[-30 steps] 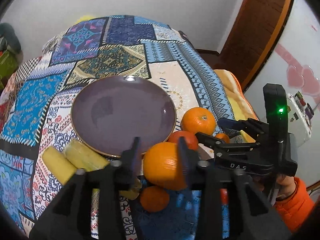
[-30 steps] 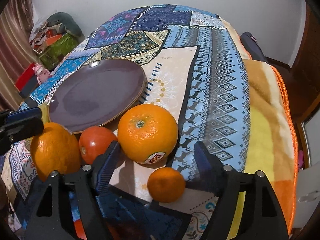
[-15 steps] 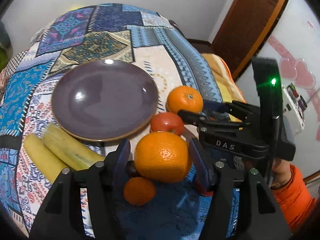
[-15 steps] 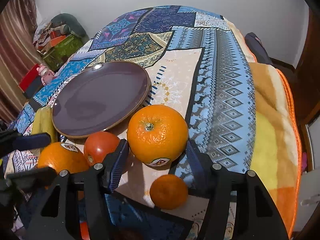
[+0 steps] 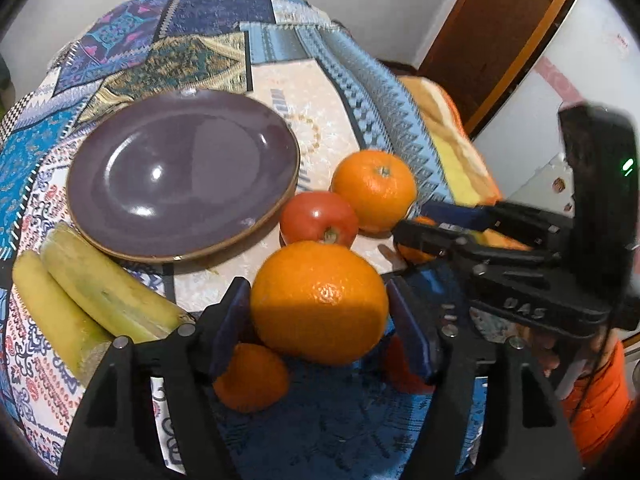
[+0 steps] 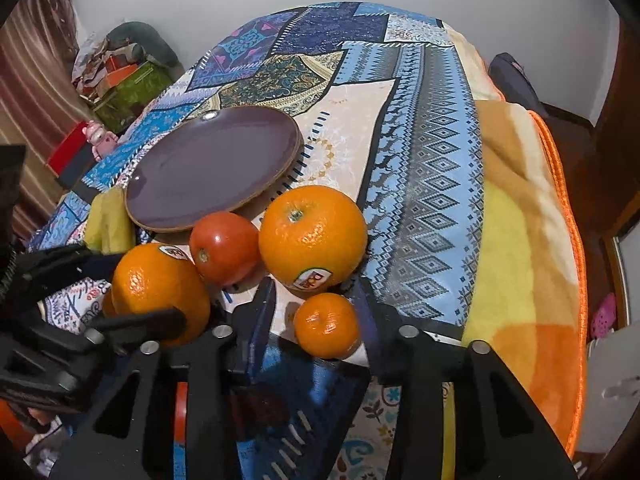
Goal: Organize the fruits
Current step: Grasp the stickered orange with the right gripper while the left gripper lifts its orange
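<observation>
At the near edge of the desk point(image 6: 424, 168) our left tool point(image 5: 316, 316) has been opening around the large orange point(image 5: 320, 300), pads barely clear, so the fruit may roll onto the small mandarin point(image 5: 250, 376) beneath it. Our right tool point(image 6: 316, 312) has been closing on the small tangerine point(image 6: 326, 324) without pressing it yet; an off-centre squeeze would squirt it toward the desk edge. Farther off, the tomato point(image 5: 318, 218) and labelled orange point(image 6: 312, 236) touch, short of the empty purple plate point(image 5: 184, 176), so any knock spreads.
</observation>
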